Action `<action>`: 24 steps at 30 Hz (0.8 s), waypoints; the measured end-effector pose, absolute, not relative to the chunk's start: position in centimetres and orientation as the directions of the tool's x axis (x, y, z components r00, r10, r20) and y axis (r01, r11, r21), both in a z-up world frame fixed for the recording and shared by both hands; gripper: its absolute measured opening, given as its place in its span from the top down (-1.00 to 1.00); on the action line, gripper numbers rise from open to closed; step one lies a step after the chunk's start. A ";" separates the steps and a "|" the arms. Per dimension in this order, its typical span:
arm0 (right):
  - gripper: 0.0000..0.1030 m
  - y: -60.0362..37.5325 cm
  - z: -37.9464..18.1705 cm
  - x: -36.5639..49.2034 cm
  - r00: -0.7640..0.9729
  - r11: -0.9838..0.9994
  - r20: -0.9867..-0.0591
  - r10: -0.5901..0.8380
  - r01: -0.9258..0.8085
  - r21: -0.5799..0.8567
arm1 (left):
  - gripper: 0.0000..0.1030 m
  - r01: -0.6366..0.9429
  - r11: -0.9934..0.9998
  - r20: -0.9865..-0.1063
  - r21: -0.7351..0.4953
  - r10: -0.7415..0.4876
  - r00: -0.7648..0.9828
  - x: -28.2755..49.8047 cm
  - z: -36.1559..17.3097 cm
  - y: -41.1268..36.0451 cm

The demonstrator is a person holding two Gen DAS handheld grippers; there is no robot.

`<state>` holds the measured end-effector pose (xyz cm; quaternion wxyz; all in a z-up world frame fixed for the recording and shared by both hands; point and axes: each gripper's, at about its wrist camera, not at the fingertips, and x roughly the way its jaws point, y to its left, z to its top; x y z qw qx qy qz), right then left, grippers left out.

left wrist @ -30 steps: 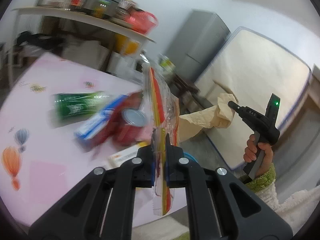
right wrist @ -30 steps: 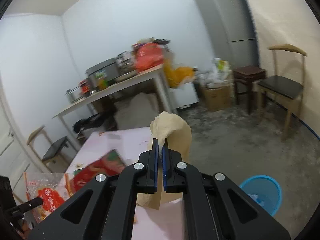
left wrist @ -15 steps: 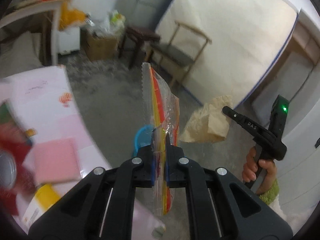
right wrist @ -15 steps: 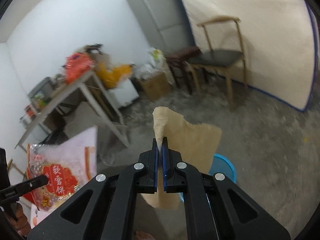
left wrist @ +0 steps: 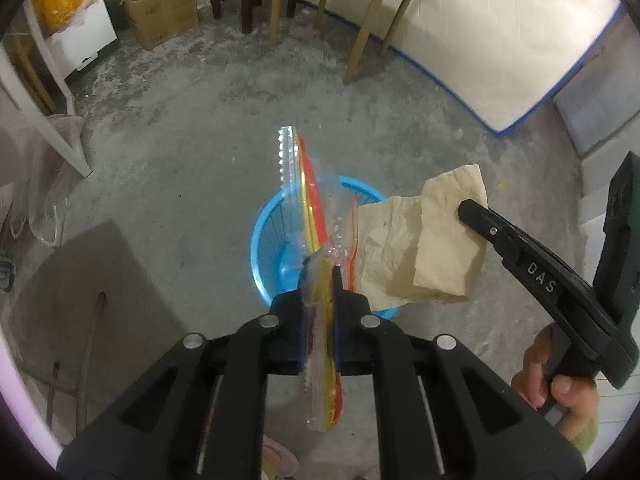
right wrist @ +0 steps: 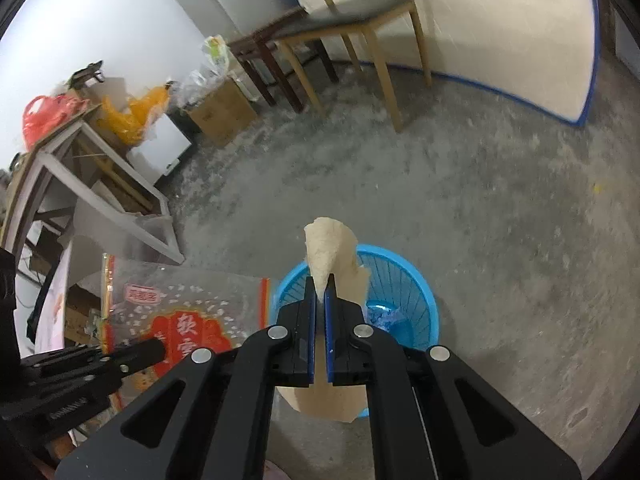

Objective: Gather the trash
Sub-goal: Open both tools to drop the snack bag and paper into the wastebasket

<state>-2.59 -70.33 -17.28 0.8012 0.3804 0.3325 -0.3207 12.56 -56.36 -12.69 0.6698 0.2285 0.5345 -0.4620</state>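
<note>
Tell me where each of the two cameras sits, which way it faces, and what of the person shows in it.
Left wrist: sits on the left gripper, looks steeply down along its fingers at the blue basket on the concrete floor; the plastic snack bag is clamped edge-on, and a hand holds the right gripper.
Right wrist: sits on the right gripper, faces down and forward over the basket, clamping the brown paper; no hand shows.
Shared: basket, bag, paper, wooden chair, each other's gripper.
</note>
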 end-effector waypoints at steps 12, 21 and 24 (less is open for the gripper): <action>0.28 -73.2 -24.3 -3.0 0.494 0.408 -0.852 -0.173 0.823 0.395 | -0.11 0.865 0.477 -0.930 -0.156 -0.367 0.035 12.6 -13.1 -58.1; 0.22 -70.2 -20.5 -5.2 0.554 0.447 -0.810 -0.193 0.785 0.429 | -0.15 0.878 0.460 -0.881 -0.134 -0.462 0.107 12.0 -5.0 -52.8; -0.04 -67.6 -17.2 -6.4 0.613 0.499 -0.767 -0.190 0.733 0.462 | -0.26 0.877 0.462 -0.846 -0.128 -0.512 0.146 11.0 -1.2 -48.7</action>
